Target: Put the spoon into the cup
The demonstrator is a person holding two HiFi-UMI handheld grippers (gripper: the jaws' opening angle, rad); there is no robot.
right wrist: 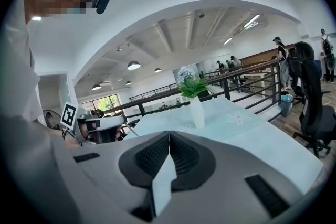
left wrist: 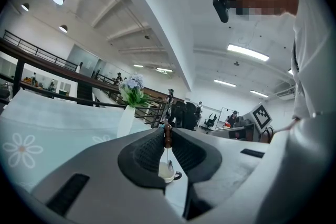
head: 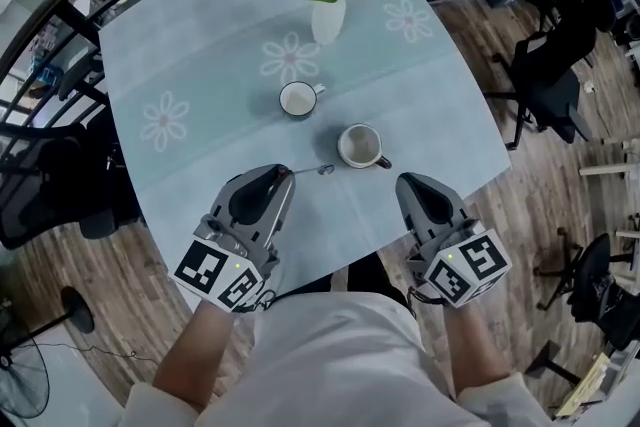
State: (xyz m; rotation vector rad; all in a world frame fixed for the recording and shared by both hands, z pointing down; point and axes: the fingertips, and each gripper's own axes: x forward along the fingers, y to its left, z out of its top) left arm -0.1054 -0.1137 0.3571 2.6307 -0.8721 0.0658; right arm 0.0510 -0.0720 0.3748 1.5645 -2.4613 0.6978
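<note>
Spoon (head: 312,171) is gripped by its handle in left tool (head: 286,173), with its bowl just beside near cup (head: 360,146). Right tool (head: 407,185) is closed on nothing.

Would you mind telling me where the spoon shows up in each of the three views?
Head view: the spoon is just below centre, sticking out of the left gripper toward the nearer cup.
Left gripper view: centre, its brown handle pinched between the jaws.
Right gripper view: I cannot make it out.
Shared landmark: the white vase of flowers.
</note>
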